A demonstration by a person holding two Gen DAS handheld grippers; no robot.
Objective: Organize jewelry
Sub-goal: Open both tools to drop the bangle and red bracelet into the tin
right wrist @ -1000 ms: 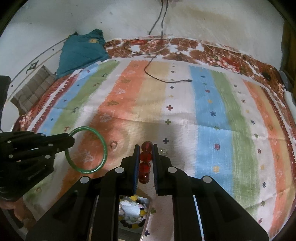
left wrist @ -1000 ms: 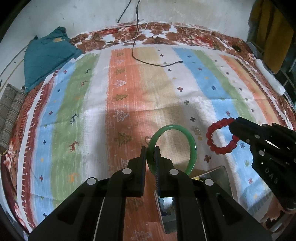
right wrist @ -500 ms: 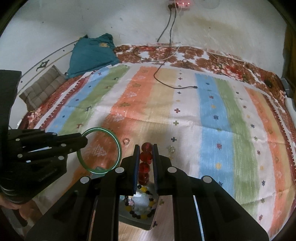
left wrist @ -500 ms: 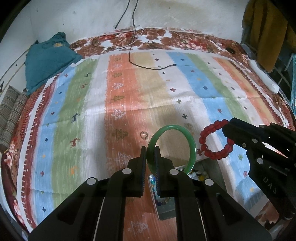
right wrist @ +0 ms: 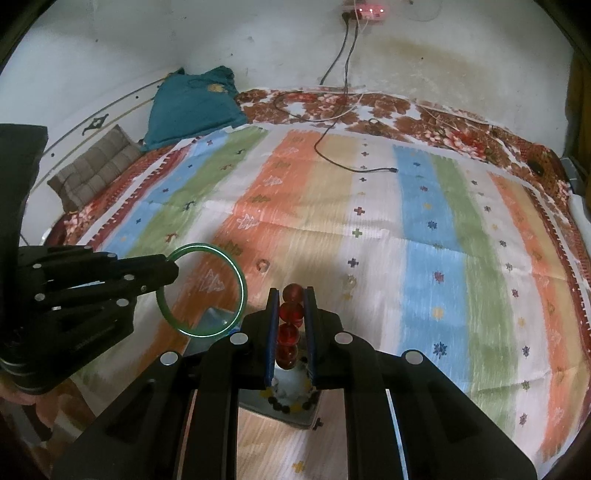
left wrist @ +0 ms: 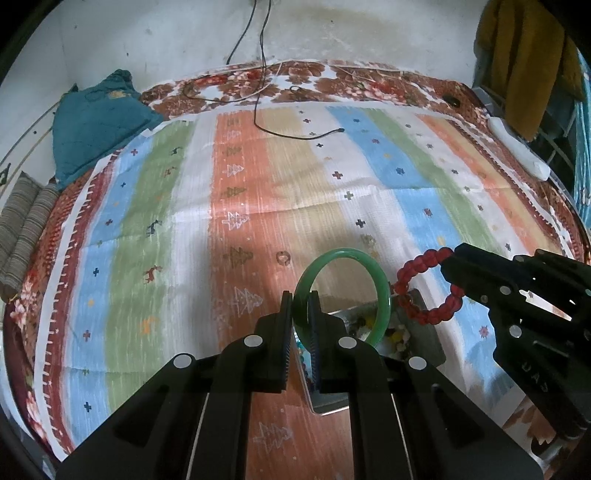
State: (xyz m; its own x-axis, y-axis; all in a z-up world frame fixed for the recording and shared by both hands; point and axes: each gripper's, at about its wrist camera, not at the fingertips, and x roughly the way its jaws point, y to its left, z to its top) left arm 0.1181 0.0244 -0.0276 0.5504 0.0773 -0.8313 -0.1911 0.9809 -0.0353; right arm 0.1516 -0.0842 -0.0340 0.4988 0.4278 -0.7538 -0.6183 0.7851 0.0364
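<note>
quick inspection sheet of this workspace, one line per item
surface: striped rug spread over a floral cloth
job's things: green bangle and red bead bracelet both held above an open box of mixed beads; two small rings lie on the rug
clutter: teal cloth, folded striped cloth, white bar-shaped object
grippers: left gripper fingers clamp the bangle; right gripper fingers clamp the bracelet
cables: black cable trails from the wall onto the rug; wall outlet
surroundings: stained white wall, yellow fabric hanging at right
</note>
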